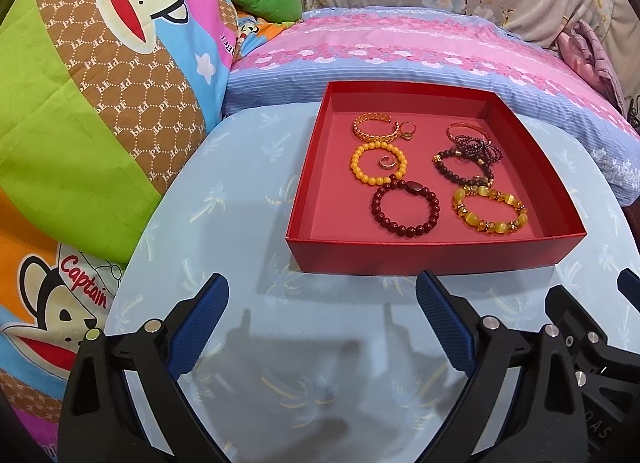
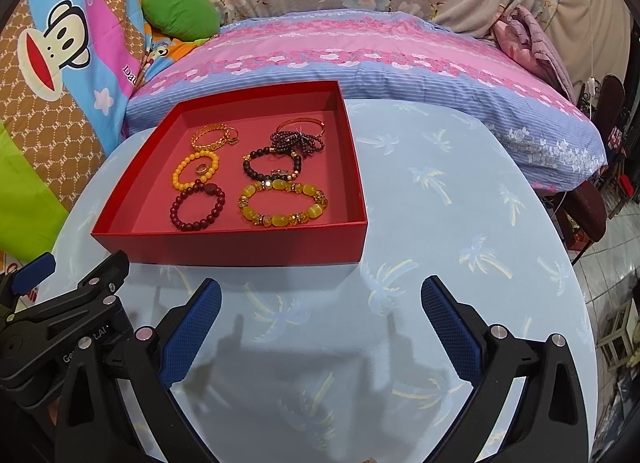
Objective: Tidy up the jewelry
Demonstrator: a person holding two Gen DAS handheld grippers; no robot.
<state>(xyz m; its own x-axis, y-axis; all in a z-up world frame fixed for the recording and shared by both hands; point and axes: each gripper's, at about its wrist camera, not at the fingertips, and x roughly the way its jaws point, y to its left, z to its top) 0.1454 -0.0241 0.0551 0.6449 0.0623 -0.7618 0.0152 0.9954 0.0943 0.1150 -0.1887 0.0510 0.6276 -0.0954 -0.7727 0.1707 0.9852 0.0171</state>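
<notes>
Both grippers – left (image 1: 322, 317), right (image 2: 321, 315) – fingers spread, empty, above counter (image 2: 440, 223). Bracelets & rings lie in red box (image 1: 432, 253).

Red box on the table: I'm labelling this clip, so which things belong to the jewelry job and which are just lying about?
Belongs to the job:
red box
gold cuff
orange bead bracelet
dark red bead bracelet
yellow stone bracelet
left gripper
right gripper

Just lying about:
green cushion
pink and blue pillow

red box (image 1: 434, 255) | pale-blue palm-print tablecloth (image 1: 248, 223) | blue fingers (image 1: 200, 327)
</notes>
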